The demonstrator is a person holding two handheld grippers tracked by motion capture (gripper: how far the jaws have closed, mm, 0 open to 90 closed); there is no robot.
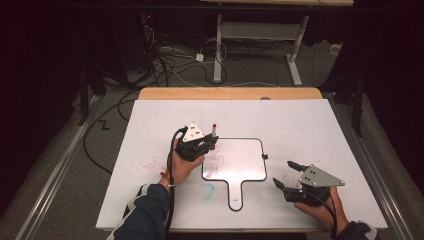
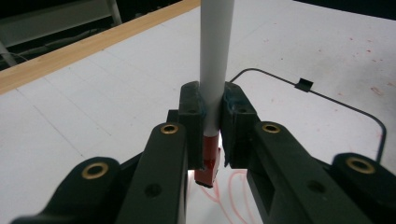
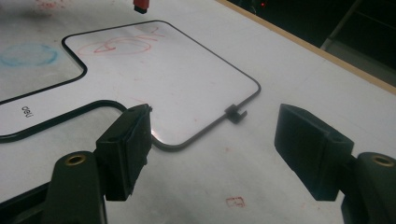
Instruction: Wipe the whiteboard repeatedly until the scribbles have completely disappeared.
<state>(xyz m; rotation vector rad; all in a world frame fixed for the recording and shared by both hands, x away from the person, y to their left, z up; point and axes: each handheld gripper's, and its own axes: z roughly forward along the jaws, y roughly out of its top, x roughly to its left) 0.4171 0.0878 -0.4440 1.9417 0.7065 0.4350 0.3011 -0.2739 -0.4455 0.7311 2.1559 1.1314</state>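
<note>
A small paddle-shaped whiteboard (image 1: 235, 160) with a black rim lies in the middle of the table, red scribbles on its left part (image 1: 216, 162). My left gripper (image 1: 205, 144) is shut on a white marker (image 2: 215, 60) with a red tip (image 2: 207, 170), held over the board's left edge. The marker's red end (image 1: 214, 126) sticks up above the gripper. My right gripper (image 1: 289, 174) is open with nothing between its fingers, low over the table to the right of the board's handle (image 1: 235, 197). The right gripper view looks past its jaws at the board's corner and small clip (image 3: 235, 113).
The white table cover (image 1: 310, 130) carries a blue smudge (image 1: 207, 190) beside the handle and red specks (image 1: 150, 162) at the left. A wooden edge (image 1: 230, 93) runs along the far side. Beyond it are cables (image 1: 170, 60) and desk legs (image 1: 295, 55) on the floor.
</note>
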